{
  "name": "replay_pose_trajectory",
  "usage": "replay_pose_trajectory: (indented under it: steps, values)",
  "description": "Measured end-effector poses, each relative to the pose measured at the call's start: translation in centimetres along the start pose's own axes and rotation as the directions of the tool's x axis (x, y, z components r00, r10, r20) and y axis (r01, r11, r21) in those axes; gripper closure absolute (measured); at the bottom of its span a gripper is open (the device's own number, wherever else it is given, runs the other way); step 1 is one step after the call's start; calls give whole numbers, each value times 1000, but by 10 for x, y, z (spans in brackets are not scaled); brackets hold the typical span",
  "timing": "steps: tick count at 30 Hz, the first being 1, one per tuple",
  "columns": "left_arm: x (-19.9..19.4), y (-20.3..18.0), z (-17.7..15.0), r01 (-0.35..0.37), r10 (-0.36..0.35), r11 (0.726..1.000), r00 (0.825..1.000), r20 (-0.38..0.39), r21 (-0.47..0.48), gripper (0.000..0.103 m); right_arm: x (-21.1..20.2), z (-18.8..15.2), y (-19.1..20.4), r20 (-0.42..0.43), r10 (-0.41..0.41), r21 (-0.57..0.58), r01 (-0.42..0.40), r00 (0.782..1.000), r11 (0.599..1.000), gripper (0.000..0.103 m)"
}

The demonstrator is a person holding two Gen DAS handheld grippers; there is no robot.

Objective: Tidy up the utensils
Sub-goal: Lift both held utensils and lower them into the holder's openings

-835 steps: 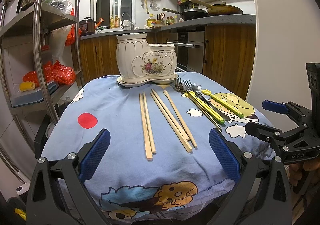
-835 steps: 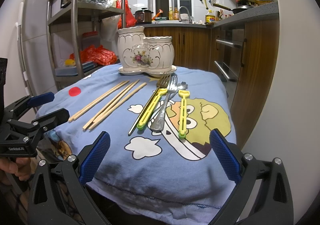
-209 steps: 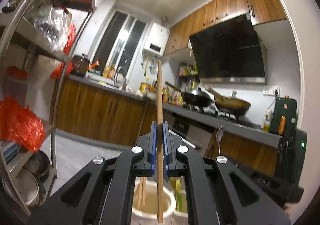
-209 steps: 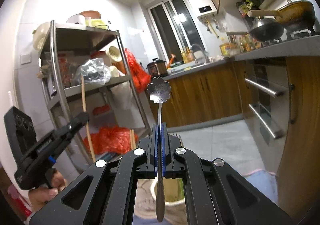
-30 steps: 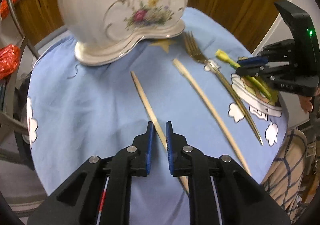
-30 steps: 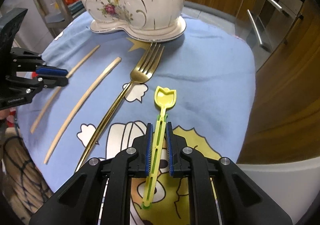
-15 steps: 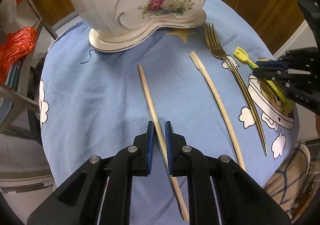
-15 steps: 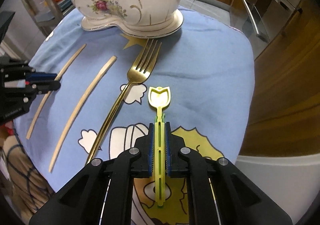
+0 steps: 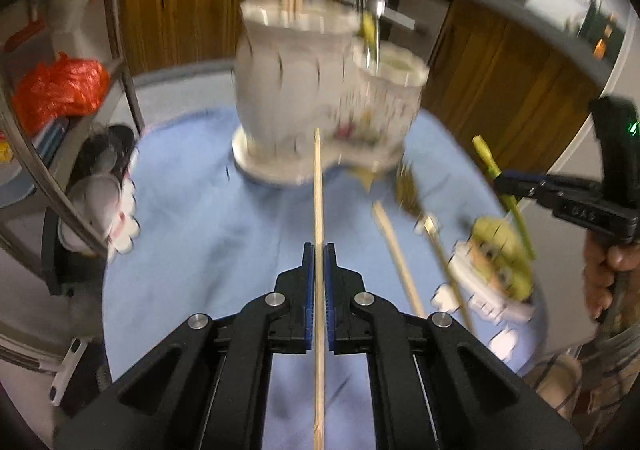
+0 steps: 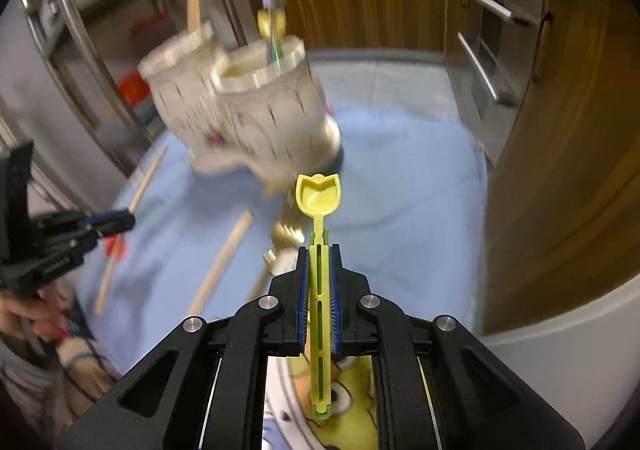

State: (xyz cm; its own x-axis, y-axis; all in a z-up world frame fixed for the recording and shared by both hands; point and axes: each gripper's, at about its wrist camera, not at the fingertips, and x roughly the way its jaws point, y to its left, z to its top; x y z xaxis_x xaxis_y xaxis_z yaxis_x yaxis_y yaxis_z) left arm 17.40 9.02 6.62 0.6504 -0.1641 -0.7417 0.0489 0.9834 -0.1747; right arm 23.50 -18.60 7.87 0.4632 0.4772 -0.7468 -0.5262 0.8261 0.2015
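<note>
Now both my tools have cleared the blue cartoon-print cloth [image 9: 192, 234] with a catch each. My left gripper [image 9: 319, 286], jaws pinched tight, has lifted the pale wooden chopstick [image 9: 317, 186] it straddled a moment ago. My right gripper [image 10: 319, 290] is clamped on the slotted yellow-green plastic spoon [image 10: 319, 210], tulip-shaped bowl forward. That leaves one wooden chopstick [image 9: 394, 254] and a slim gold metal fork [image 9: 416, 202] on the cloth, right of centre. Ahead at the far side stands the glossy cream ceramic double holder [image 9: 320, 90], scalloped and flower-painted: chopsticks already upright in its taller left cup, cutlery in the right.
</note>
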Motion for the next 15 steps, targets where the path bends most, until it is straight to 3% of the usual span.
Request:
replay_pose_trajectory:
  steps: [4,9,12,15]
  values:
    - [-23,5,11,31,-29,999,992,119,-14,99,-12,10,-3,113,69,40,-74,991,996,93]
    - [-34,4,21,36,-33,999,974,223,-9,99,-11,18,1,192,112,55,-125,975,991,93]
    - [-39,2,25,47,-46,999,960,277,2,99,-5,22,3,229,130,56,-147,965,988,93]
    - [-42,0,30,54,-56,998,934,353,17,99,0,25,3,273,147,66,-171,951,983,93]
